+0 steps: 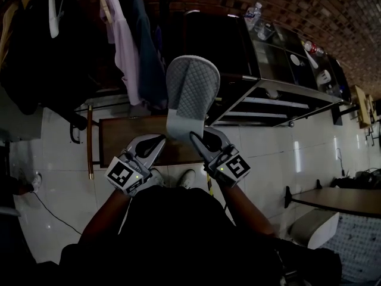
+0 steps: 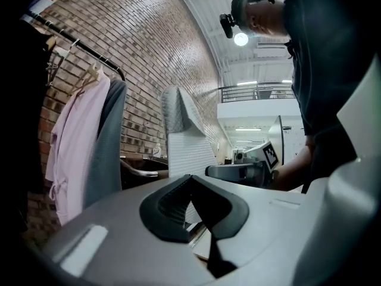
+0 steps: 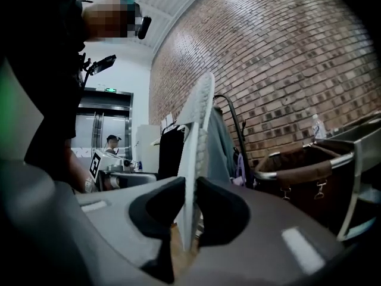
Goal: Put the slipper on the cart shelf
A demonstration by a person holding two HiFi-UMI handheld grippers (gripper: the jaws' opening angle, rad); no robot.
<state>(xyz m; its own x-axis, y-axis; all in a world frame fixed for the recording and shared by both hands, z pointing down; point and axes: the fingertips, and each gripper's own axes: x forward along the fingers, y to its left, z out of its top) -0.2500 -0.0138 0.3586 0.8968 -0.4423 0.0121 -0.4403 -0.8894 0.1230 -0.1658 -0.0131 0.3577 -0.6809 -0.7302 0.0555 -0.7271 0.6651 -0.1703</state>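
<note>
A grey quilted slipper (image 1: 190,91) stands upright in front of me, toe up. My right gripper (image 1: 199,142) is shut on its lower end; in the right gripper view the thin slipper (image 3: 199,124) runs up from between the two dark pads. My left gripper (image 1: 156,145) hangs just left of the slipper's lower edge with its pads together and nothing held. From the left gripper view the slipper's white ribbed sole (image 2: 184,142) rises beyond the shut jaws. The metal cart (image 1: 280,94) with its open shelves stands to the right, behind the slipper.
A clothes rack with a pink garment (image 1: 122,40) and dark clothes hangs at the left. A brown wooden bench (image 1: 128,139) lies below the grippers. A water bottle (image 1: 253,14) stands on the cart's top. A brick wall (image 3: 286,52) runs behind. A dark table edge (image 1: 339,198) is at the right.
</note>
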